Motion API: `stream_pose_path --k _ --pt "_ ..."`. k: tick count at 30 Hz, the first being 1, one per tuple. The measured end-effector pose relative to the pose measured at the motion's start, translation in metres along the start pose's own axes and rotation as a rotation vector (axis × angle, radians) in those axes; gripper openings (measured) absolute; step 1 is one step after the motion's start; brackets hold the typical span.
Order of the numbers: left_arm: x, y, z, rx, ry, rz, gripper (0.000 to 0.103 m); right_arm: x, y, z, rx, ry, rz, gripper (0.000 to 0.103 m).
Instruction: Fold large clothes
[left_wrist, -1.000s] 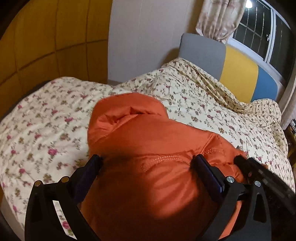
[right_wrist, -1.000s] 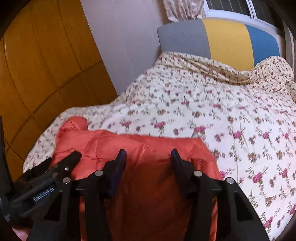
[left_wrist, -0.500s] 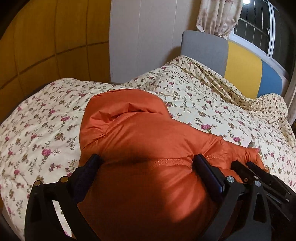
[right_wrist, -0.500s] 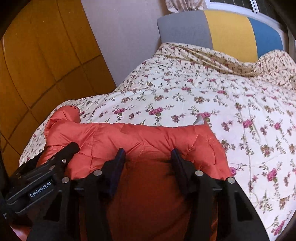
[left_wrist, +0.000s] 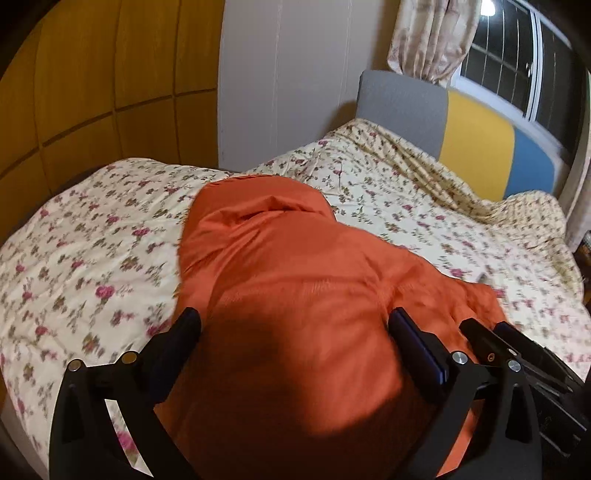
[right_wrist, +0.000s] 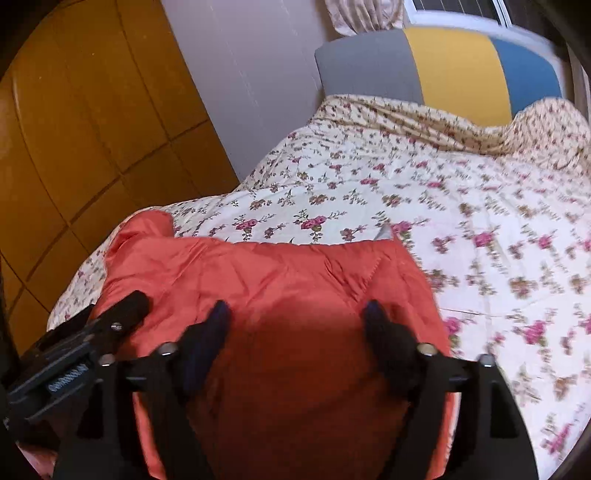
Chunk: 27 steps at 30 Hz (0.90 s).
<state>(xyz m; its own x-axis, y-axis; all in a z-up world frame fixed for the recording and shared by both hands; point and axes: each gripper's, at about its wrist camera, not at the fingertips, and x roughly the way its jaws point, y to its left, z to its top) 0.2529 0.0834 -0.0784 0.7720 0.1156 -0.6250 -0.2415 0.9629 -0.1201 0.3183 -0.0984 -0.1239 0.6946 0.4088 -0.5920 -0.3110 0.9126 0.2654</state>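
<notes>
An orange puffy jacket (left_wrist: 295, 258) lies folded on the flowered quilt (left_wrist: 92, 258), its hood (left_wrist: 258, 206) at the far end. My left gripper (left_wrist: 295, 325) stands wide open over the near fold, and the padded cloth bulges up between its fingers. The right gripper's black body (left_wrist: 517, 350) shows beside it at the lower right. In the right wrist view my right gripper (right_wrist: 295, 317) is opening over the jacket (right_wrist: 277, 266). The cloth sits between its jaws, but the pads no longer pinch it. The left gripper's body (right_wrist: 92, 343) rests at the jacket's left edge.
The quilt (right_wrist: 443, 203) covers the whole bed and bunches up towards a grey, yellow and blue headboard (left_wrist: 480, 147). Yellow wooden panels (left_wrist: 92, 92) and a pale wall stand on the left. A curtain (left_wrist: 432, 37) hangs by the dark window.
The right gripper's jaws have spread apart and let go of the jacket's fold. The fold has sunk onto the quilt. The left gripper's jaws stay as wide as before.
</notes>
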Motion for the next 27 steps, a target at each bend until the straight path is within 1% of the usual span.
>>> stream_pose_path --k 2,3,4,9,12,15,17,20,22,24,27 --pt "-0.021 0.004 -0.009 -0.013 -0.015 -0.009 0.1 -0.016 0.005 -0.005 -0.013 -0.007 -0.023 0.083" --pt "-0.028 0.004 -0.012 -0.015 -0.021 -0.01 0.1 -0.025 0.006 -0.007 -0.012 -0.009 -0.03 0.087" --pt "-0.04 0.007 -0.018 -0.021 -0.03 -0.009 0.1 -0.031 0.008 -0.009 -0.009 -0.009 -0.034 0.094" --pt "-0.085 0.016 -0.048 -0.032 -0.059 0.003 0.1 -0.073 0.019 -0.031 -0.025 -0.018 -0.08 0.101" --pt "-0.105 0.021 -0.062 -0.04 -0.055 0.014 0.1 -0.095 0.027 -0.045 -0.046 -0.018 -0.074 0.101" --pt "-0.129 0.026 -0.077 -0.032 -0.048 -0.016 0.1 -0.117 0.034 -0.059 -0.064 -0.019 -0.07 0.101" --pt "-0.141 0.026 -0.084 -0.018 -0.058 -0.013 0.1 -0.131 0.038 -0.068 -0.068 -0.021 -0.085 0.101" --pt "-0.162 0.027 -0.096 -0.007 -0.082 0.013 0.1 -0.153 0.041 -0.082 -0.064 -0.032 -0.076 0.101" --pt "-0.175 0.028 -0.103 -0.005 -0.1 0.047 0.1 -0.167 0.043 -0.092 -0.064 -0.039 -0.076 0.101" --pt "-0.189 0.026 -0.112 0.006 -0.117 0.059 0.1 -0.178 0.045 -0.101 -0.061 -0.043 -0.085 0.101" --pt "-0.202 0.024 -0.123 0.014 -0.121 0.073 0.1 -0.194 0.049 -0.116 -0.065 -0.048 -0.084 0.101"
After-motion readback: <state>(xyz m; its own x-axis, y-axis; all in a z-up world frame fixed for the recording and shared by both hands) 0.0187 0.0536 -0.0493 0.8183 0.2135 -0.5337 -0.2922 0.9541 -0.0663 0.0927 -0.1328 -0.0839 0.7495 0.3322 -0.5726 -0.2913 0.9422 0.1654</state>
